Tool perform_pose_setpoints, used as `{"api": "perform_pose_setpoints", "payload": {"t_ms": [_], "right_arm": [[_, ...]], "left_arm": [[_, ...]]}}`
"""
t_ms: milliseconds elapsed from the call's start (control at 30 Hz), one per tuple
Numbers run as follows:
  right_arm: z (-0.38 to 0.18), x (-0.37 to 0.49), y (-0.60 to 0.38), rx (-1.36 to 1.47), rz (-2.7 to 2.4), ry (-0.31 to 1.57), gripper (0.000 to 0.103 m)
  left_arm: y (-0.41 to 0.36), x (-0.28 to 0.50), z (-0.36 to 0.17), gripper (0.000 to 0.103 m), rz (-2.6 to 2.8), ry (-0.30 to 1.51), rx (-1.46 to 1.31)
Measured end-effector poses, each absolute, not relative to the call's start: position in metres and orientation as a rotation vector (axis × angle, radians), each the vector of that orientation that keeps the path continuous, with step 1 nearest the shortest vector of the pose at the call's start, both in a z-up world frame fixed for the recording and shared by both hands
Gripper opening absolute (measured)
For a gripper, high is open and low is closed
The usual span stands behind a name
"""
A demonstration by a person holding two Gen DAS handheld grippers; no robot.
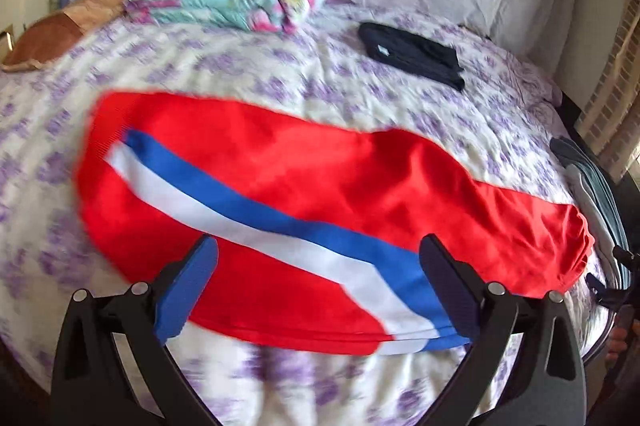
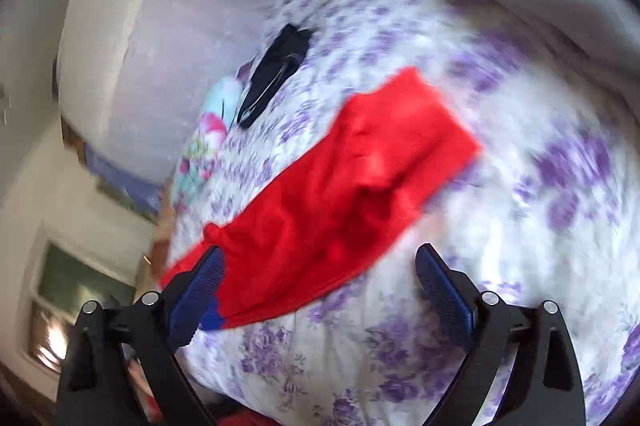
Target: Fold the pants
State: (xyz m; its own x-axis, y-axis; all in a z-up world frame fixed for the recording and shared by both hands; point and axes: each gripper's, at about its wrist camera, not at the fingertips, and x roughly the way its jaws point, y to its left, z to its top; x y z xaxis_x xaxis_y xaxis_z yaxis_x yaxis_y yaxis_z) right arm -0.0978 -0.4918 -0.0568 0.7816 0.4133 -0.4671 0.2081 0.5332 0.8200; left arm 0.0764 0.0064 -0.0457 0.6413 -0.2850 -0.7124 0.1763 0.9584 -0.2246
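Red pants with a blue and white side stripe lie stretched across the purple-flowered bed sheet. My left gripper is open and empty, just above the near edge of the pants. In the right wrist view the pants lie crumpled and diagonal on the sheet. My right gripper is open and empty over their near end; its left finger overlaps the stripe end. Both views are blurred.
A folded black garment lies at the back right of the bed, also in the right wrist view. A pastel folded blanket and a brown pillow lie at the back left. Grey clothes hang off the right edge.
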Motion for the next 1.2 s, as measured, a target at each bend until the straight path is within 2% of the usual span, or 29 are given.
{"api": "perform_pose_setpoints", "payload": {"t_ms": [267,300,367,400,433,467,600,767,967,1067,1200], "right_arm": [[-0.062,-0.06,-0.503,1.039,0.033,0.718,0.095],[-0.062,-0.057,-0.503,1.037,0.022,0.712,0.089],[-0.07,-0.055,-0.511,1.053,0.017,0.694,0.065],[-0.078,-0.056,-0.516,1.072,0.008,0.693,0.04],[-0.088,-0.059,-0.521,1.11,0.017,0.669,0.029],[-0.092,-0.064,-0.524,1.125,0.033,0.635,0.026],[-0.06,-0.071,-0.498,0.891,-0.011,0.559,0.027],[-0.018,-0.064,-0.462,0.631,-0.043,0.498,0.027],[0.029,-0.038,-0.36,0.146,-0.015,0.443,0.027],[0.03,-0.019,-0.293,-0.086,0.051,0.459,0.027],[-0.007,0.002,-0.198,-0.427,0.147,0.551,0.027]], "left_arm": [[-0.002,0.069,-0.058,0.098,-0.228,0.824,-0.07],[0.0,0.068,-0.06,0.098,-0.227,0.821,-0.066],[0.001,0.066,-0.061,0.098,-0.228,0.81,-0.059],[0.0,0.065,-0.062,0.098,-0.228,0.802,-0.051],[-0.001,0.063,-0.062,0.098,-0.228,0.796,-0.037],[-0.002,0.063,-0.063,0.098,-0.228,0.793,-0.017],[0.007,0.057,-0.055,0.098,-0.218,0.778,-0.033],[0.059,0.048,-0.03,0.098,-0.188,0.733,-0.192],[0.123,0.047,-0.031,0.098,-0.08,0.751,-0.329],[0.148,0.048,-0.035,0.098,-0.046,0.76,-0.404],[0.165,0.049,-0.045,0.098,-0.021,0.78,-0.451]]}}
